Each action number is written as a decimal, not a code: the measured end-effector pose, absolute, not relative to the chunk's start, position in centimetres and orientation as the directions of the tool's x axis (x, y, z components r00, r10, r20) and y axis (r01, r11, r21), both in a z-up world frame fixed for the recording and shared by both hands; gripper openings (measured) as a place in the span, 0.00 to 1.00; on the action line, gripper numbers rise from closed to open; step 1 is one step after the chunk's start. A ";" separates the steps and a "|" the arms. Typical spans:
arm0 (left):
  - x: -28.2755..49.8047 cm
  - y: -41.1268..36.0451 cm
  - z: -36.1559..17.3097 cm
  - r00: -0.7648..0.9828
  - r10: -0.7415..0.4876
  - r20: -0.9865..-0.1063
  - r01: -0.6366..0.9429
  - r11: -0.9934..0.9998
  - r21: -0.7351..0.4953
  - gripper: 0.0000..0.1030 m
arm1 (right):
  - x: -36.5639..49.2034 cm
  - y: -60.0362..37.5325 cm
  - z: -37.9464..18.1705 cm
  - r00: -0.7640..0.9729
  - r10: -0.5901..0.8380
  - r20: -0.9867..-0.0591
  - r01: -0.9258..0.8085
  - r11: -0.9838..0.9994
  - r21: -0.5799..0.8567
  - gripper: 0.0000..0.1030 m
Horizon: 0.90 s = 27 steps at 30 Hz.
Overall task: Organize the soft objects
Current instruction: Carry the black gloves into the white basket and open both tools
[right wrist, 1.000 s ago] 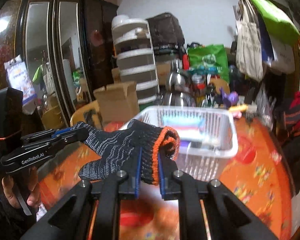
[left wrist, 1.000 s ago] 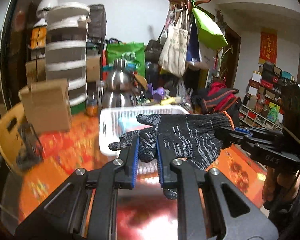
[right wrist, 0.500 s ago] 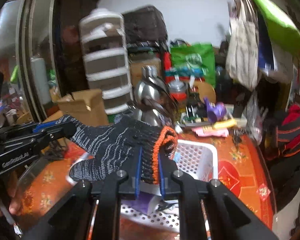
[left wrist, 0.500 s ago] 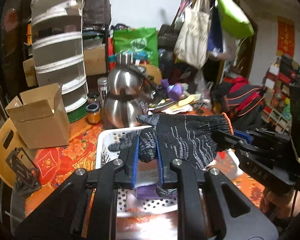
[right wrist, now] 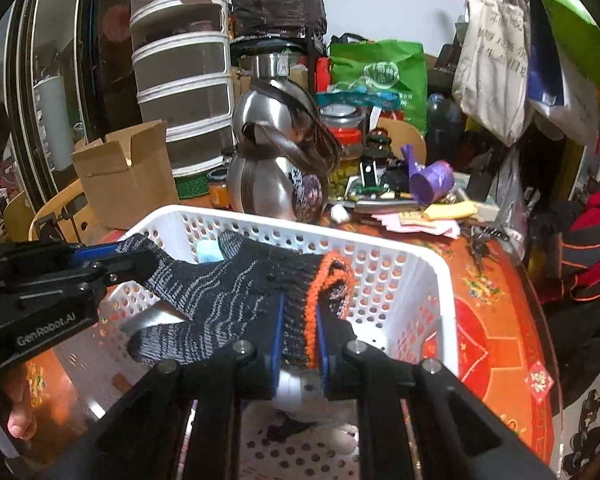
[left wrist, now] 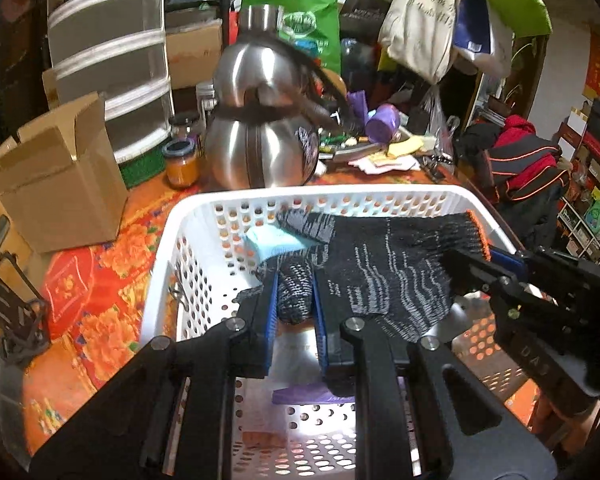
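A steel kettle (left wrist: 260, 148) stands on the orange flowered tablecloth (left wrist: 96, 280), with an open cardboard box (left wrist: 56, 176) to its left and a small jar (left wrist: 181, 163) between them. Behind rises a stack of drawers (right wrist: 184, 92). A green bag (right wrist: 384, 76) and hanging tote bags (right wrist: 496, 60) crowd the back.

You have a table (left wrist: 80, 292) covered in an orange floral cloth. On it sit a white perforated basket (left wrist: 168, 248), a cardboard box (left wrist: 56, 184), a steel kettle (left wrist: 260, 148), a small jar (left wrist: 180, 160) and scattered papers (left wrist: 384, 160).
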State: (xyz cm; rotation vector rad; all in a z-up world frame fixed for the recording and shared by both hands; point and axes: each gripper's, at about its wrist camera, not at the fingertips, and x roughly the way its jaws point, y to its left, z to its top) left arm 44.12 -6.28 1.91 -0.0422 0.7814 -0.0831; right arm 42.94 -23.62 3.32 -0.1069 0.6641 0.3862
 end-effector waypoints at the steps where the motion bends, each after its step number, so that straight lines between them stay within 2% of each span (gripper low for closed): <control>1: 44.2 -6.2 1.5 0.704 -0.091 -0.705 0.057 0.996 -0.071 0.15 | 43.2 -23.8 3.0 0.715 0.315 -0.624 -0.380 0.924 0.032 0.13; 2: 44.2 -6.1 1.4 0.702 -0.091 -0.707 0.057 0.996 -0.071 0.17 | 43.3 -23.9 2.9 0.713 0.319 -0.624 -0.378 0.925 0.041 0.14; 4: 44.2 -6.1 1.0 0.693 -0.092 -0.715 0.061 0.996 -0.069 0.30 | 43.6 -24.3 2.5 0.704 0.326 -0.630 -0.371 0.926 0.065 0.20; 6: 43.9 -5.8 1.0 0.708 -0.075 -0.703 0.050 0.997 -0.056 0.73 | 43.6 -24.8 2.6 0.710 0.316 -0.629 -0.354 0.933 0.068 0.34; 8: 43.1 -5.3 1.5 0.741 -0.060 -0.669 0.039 0.998 -0.046 0.84 | 43.7 -25.2 2.7 0.717 0.288 -0.635 -0.334 0.941 0.050 0.69; 9: 42.8 -5.1 1.8 0.747 -0.062 -0.662 0.039 0.998 -0.050 0.85 | 43.4 -25.4 2.9 0.737 0.258 -0.625 -0.316 0.948 0.018 0.74; 11: 42.3 -4.7 2.2 0.746 -0.074 -0.662 0.041 0.997 -0.066 0.85 | 43.1 -25.8 3.0 0.752 0.226 -0.619 -0.297 0.955 -0.013 0.75; 15: 41.3 -4.3 2.6 0.764 -0.056 -0.643 0.031 0.998 -0.051 0.85 | 42.8 -27.0 3.2 0.752 0.213 -0.623 -0.274 0.962 -0.002 0.76; 22: 38.5 -3.0 3.7 0.778 -0.074 -0.624 0.025 0.996 -0.087 0.85 | 41.2 -28.5 3.7 0.759 0.242 -0.604 -0.271 0.962 0.045 0.87; 27: 37.1 -2.1 4.5 0.779 -0.071 -0.623 0.016 0.995 -0.094 0.87 | 39.7 -28.4 4.0 0.772 0.235 -0.590 -0.270 0.962 0.031 0.87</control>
